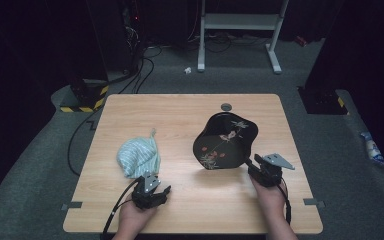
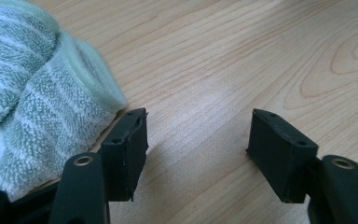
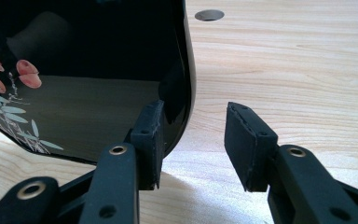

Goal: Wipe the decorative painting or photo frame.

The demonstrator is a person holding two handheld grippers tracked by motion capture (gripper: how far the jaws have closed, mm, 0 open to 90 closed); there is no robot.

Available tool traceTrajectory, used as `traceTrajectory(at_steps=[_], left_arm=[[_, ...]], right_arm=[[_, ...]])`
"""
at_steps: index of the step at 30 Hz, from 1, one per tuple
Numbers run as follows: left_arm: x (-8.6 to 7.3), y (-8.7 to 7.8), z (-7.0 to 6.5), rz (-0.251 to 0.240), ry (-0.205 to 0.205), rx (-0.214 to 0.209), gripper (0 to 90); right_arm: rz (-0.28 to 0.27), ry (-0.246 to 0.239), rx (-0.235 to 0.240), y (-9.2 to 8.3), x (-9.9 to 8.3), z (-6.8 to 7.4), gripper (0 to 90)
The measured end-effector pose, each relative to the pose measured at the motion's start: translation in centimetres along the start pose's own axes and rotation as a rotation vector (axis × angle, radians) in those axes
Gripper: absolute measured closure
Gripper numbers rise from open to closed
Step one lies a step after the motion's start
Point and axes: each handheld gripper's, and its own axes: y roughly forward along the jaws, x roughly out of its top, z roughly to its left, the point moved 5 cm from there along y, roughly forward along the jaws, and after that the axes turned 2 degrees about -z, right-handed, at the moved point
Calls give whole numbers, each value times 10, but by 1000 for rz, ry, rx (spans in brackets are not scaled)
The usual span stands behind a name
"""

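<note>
A shiny black tray with wavy edges and painted flowers and leaves [image 1: 225,142] is lying on the light wooden tabletop [image 1: 180,115], a bit to the right of the middle. A soft green and white striped towel [image 1: 139,157] is sitting in a bunch on the left side, well apart from the tray.

The right gripper [image 1: 256,166] is resting at the near right edge of the tray. In the right gripper view, the right gripper [image 3: 192,142] is holding its jaws partly open. One jaw is sitting in front of the tray's curved black rim [image 3: 186,84], and the other is hanging over bare wood. The tray's rim is beside the gap, not in it. The jaws are not squeezing it. Pink petals and pale leaves are showing on the tray's glossy face.

The left gripper [image 1: 162,190] is waiting near the front edge, just beside the towel. In the left gripper view, the left gripper [image 2: 196,149] is holding its jaws wide apart with only bare wood between them. The towel [image 2: 37,107] is sitting just next to one jaw, outside the gap. It is holding nothing.

A small round grey hole [image 1: 226,106] is showing in the tabletop behind the tray.

There are no words or labels to read on the tray, the towel or the grippers.
</note>
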Motion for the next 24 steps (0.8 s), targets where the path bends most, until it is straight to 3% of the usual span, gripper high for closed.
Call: traceTrajectory(at_steps=[8, 15, 18, 22, 24], left_arm=[[0, 0, 0, 1, -1, -4, 377], [-2, -2, -2, 2, -5, -54, 376], [-2, -2, -1, 7, -11, -67, 368], [-2, 0, -1, 17, -30, -90, 332], [-2, 0, -1, 21, -25, -92, 307]], right_arm=[[-3, -7, 4, -5, 0, 2, 509], [39, -57, -29, -21, -13, -6, 338], [89, -92, -39, -31, -26, -15, 298], [164, -94, -44, -45, -42, -28, 274], [231, -114, -83, -50, -53, -35, 233]])
